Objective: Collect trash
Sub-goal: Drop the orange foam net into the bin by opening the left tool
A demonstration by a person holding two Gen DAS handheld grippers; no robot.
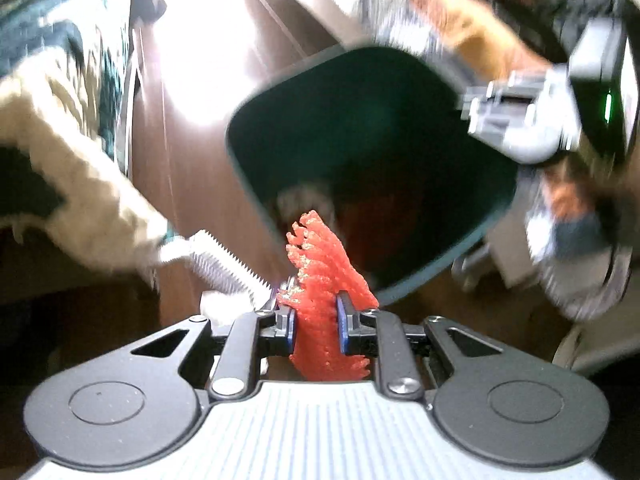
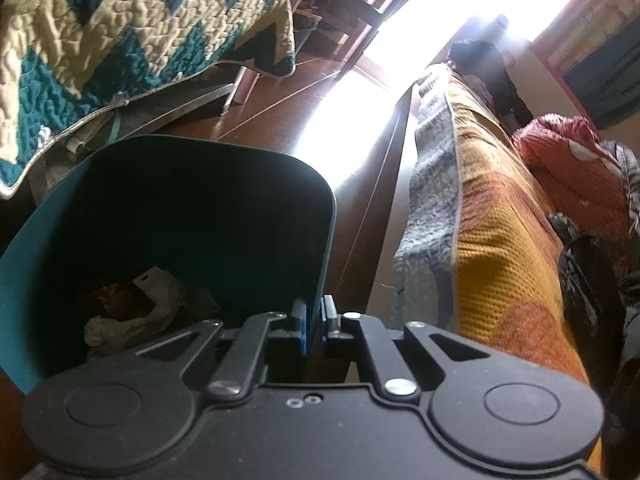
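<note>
Inside the teal bin (image 2: pixel 168 208), crumpled wrappers (image 2: pixel 132 312); right jaws clamped on its rim, left on red scrap (image 1: pixel 320 280).

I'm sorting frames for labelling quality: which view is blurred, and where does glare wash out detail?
Left wrist view: motion blur smears the teal bin, the quilt and the right gripper; only the left gripper and its red scrap stay sharp; glare whitens the floor at upper left. Right wrist view: sharp overall, but window light blows out the floor beyond the bin, whose inside is dark.
</note>
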